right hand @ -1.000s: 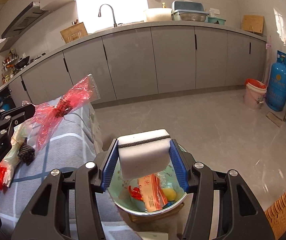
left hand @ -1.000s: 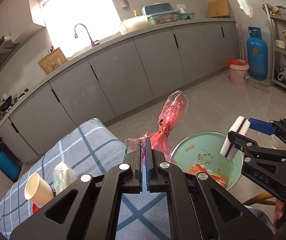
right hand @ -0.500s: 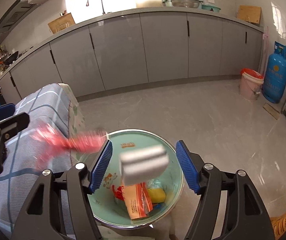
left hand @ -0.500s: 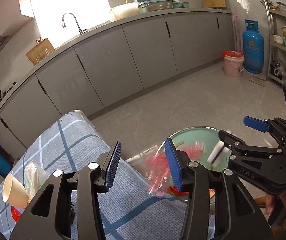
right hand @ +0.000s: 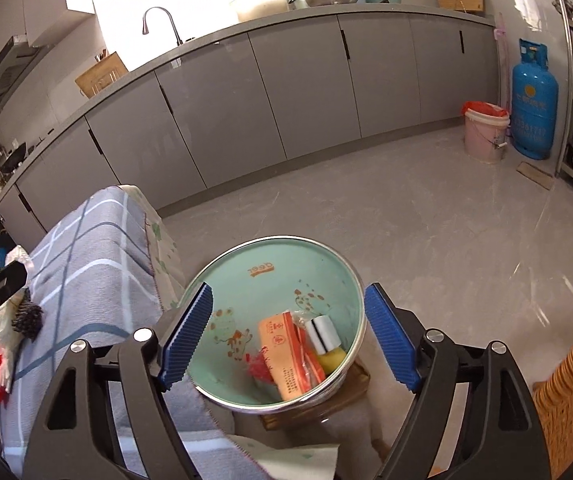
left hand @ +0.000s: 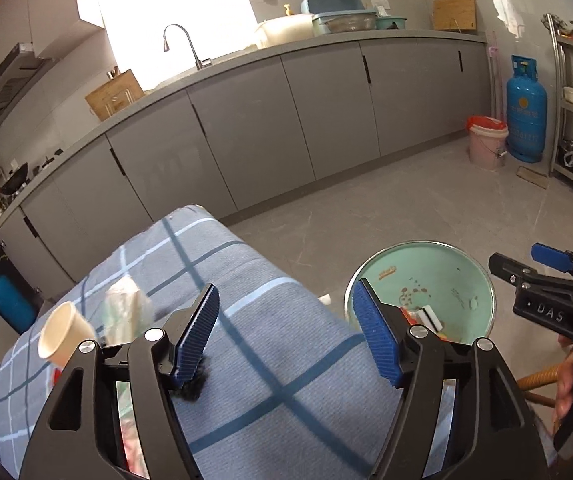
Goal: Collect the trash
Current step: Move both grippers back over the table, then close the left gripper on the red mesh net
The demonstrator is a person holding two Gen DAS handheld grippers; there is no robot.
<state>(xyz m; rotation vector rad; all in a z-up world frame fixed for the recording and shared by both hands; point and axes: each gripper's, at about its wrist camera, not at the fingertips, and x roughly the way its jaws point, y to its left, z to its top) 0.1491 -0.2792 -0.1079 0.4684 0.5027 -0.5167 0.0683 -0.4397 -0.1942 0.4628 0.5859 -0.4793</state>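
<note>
The paper cup (left hand: 64,336) lies on the worktop (left hand: 246,344) left of the wide, empty left gripper (left hand: 286,336), whose jaws have just been opening, and a bump could roll it off, while the wide, empty right gripper (right hand: 288,334) could tip the green bin (right hand: 246,276).

You can read "DAS" in raised letters on the black body of the right gripper (left hand: 548,276). Inside the mint-green round enamel basin (right hand: 246,280), an orange mark reads "deer", upside down.

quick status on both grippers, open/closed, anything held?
Left gripper: open, jaws just opened, nothing between them, over the blue checked cloth.
Right gripper: open, jaws just opened, empty, above the mint-green round metal bin.
</note>
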